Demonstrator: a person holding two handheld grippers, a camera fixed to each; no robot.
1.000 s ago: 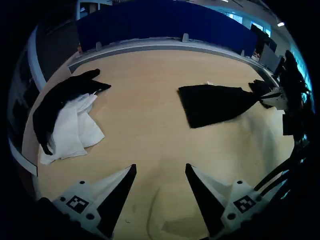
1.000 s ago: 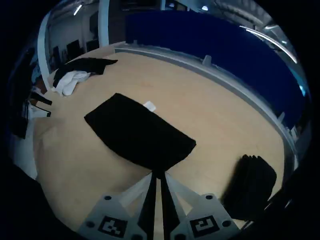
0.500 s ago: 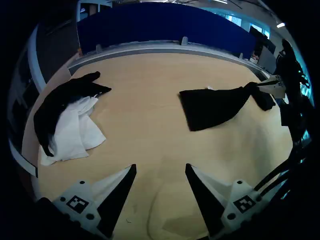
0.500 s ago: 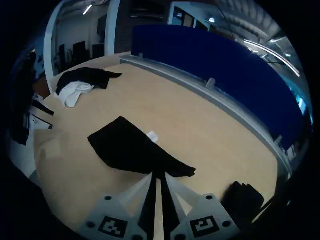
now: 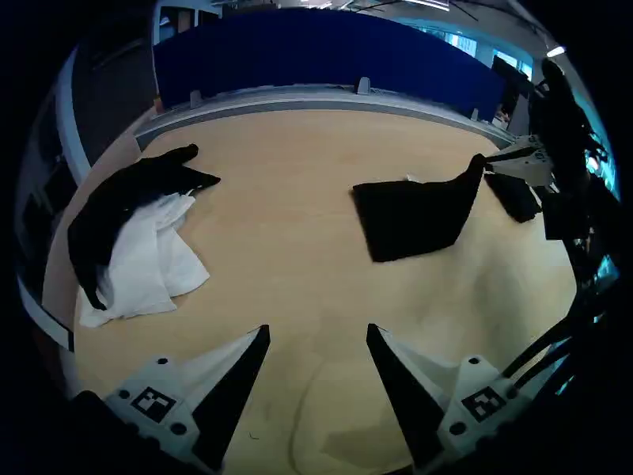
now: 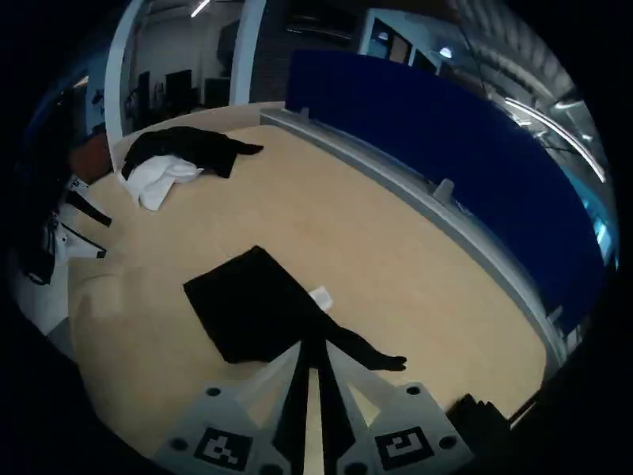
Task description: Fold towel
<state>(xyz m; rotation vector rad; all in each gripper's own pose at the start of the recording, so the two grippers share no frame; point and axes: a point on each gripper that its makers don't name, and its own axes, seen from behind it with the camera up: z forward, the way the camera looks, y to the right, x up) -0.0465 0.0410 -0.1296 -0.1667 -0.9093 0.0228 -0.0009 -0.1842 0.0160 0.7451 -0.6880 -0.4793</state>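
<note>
Black towel [image 5: 407, 218]: on the table [image 5: 301, 158], near its middle, one corner lifted off the tabletop.
Right gripper [image 6: 312, 356]: fingers clamped on the lifted corner, above the table.
Left gripper [image 5: 316, 336]: fingers apart, over the table's near edge.
Cloth pile [image 5: 134, 229]: black and white, at a table end, well apart from the towel.

Wide light-wood bench [image 5: 301, 206], matte surface. A grey rail [image 5: 316, 96] runs along its far side, with small grey brackets [image 5: 363, 84] standing on it at intervals. Directly behind the rail is a tall dark-blue partition [image 5: 316, 51], spanning most of the bench's width. Beyond it lies dim office space. In the right gripper view a white column [image 6: 248, 47] stands past the bench's far end, with what look like dark screens [image 6: 178, 83] beside it. Ceiling strip lights [image 6: 554, 131] are lit, cool white. Bright window panes [image 5: 465, 41] show above the partition's right end. Overall light is bluish, with soft shadows on the bench
</note>
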